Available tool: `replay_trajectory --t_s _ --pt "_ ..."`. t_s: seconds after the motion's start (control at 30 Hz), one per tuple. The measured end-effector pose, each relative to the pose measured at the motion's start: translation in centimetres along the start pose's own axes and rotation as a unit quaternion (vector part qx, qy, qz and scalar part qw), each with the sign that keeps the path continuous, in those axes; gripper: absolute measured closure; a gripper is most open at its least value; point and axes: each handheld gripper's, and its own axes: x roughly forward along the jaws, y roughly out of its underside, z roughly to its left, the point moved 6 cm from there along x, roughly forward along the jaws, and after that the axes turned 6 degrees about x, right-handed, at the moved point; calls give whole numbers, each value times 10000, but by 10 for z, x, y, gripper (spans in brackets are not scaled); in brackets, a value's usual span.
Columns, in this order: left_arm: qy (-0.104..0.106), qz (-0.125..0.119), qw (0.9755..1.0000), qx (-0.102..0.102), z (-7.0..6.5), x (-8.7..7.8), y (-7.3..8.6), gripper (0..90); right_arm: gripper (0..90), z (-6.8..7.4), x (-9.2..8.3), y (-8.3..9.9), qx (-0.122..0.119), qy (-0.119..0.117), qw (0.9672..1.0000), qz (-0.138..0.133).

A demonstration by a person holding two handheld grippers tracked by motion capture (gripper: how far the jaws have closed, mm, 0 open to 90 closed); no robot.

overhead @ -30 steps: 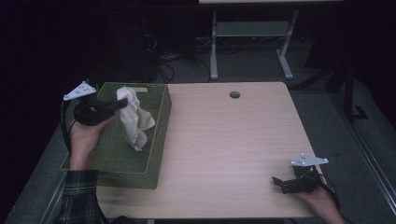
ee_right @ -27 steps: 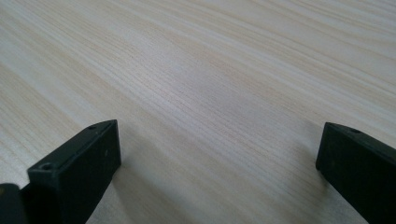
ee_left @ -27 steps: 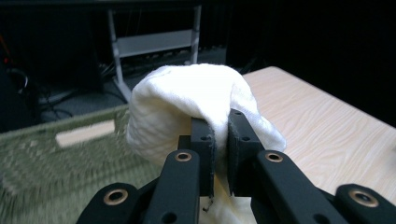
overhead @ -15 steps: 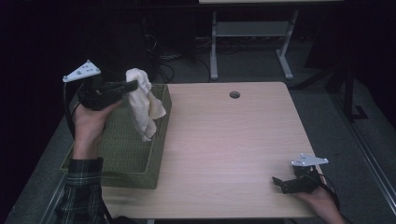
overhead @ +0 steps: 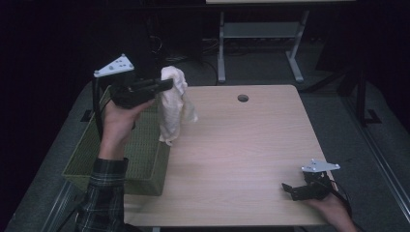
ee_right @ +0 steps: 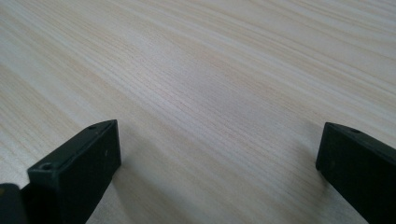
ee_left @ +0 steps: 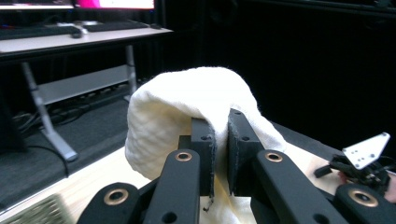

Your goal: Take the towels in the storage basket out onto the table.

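The white cloth [ee_left: 187, 107] runs off the left gripper view's bottom edge, partly hidden behind the jaws.

Basket [overhead: 140, 159] on table [overhead: 241, 145] left edge; my left gripper [overhead: 167, 84] above it, cloth [overhead: 175, 104] hanging; right gripper [overhead: 289, 189] near-right corner.

The room is dark, with black surroundings on all sides. A light wooden table [overhead: 251, 145] with a round cable hole [overhead: 242, 98] stands on grey floor [overhead: 338, 116]. Behind it stands a second desk on a pale metal frame [overhead: 261, 34], cables lying beneath.
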Motion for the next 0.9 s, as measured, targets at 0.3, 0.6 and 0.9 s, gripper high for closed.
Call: replay_trajectory --t_s 0.3,0.6,0.9 --pt "593 114 9982 67 -32 35 6 829 0 0 0 0 -3 0 10000 0" --pt "1234 455 9912 178 -66 73 32 828 0 0 0 0 -1 1 10000 0" --pt "1837 819 9792 260 -95 108 61 828 0 0 0 0 2 0 10000 3"
